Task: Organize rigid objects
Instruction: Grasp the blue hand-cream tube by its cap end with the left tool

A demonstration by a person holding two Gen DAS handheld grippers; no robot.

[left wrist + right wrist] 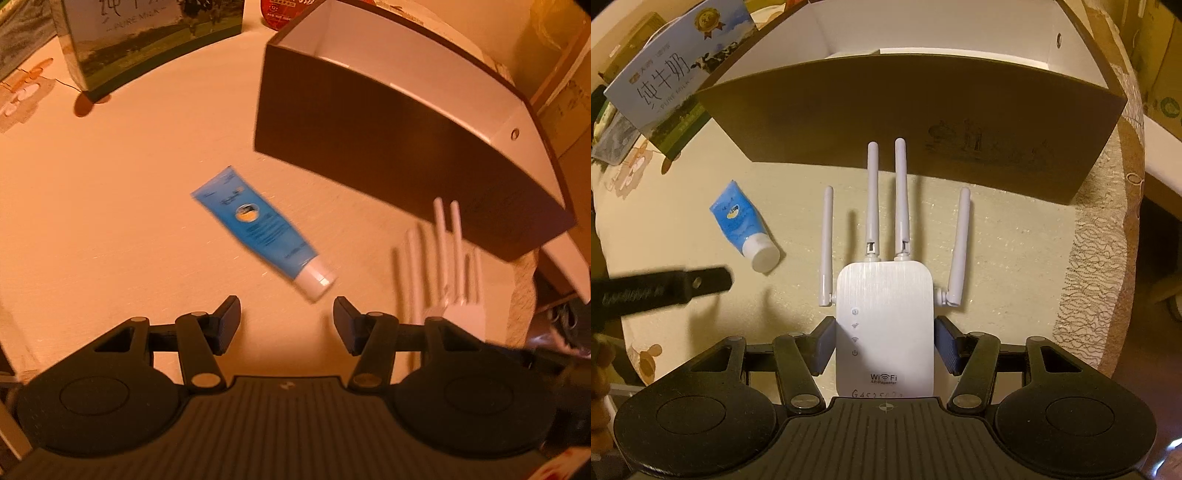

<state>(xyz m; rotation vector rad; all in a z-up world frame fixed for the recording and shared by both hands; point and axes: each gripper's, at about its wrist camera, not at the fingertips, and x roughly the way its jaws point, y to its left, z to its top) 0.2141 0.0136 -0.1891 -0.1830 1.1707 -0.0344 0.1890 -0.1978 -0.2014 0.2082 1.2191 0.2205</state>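
Observation:
A white WiFi repeater with several antennas lies on the table, the antennas pointing at the brown cardboard box. My right gripper is shut on its body, a pad pressing each side. A blue tube with a white cap lies flat just ahead of my left gripper, which stands open with nothing between its fingers. The tube also shows in the right wrist view, left of the repeater, with the left gripper's finger blurred beside it. The repeater appears blurred at the right of the left wrist view.
The open box with a white inside stands beyond both objects. A milk carton stands at the far left, a red-lidded item behind it. The table's patterned rounded edge runs close on the right.

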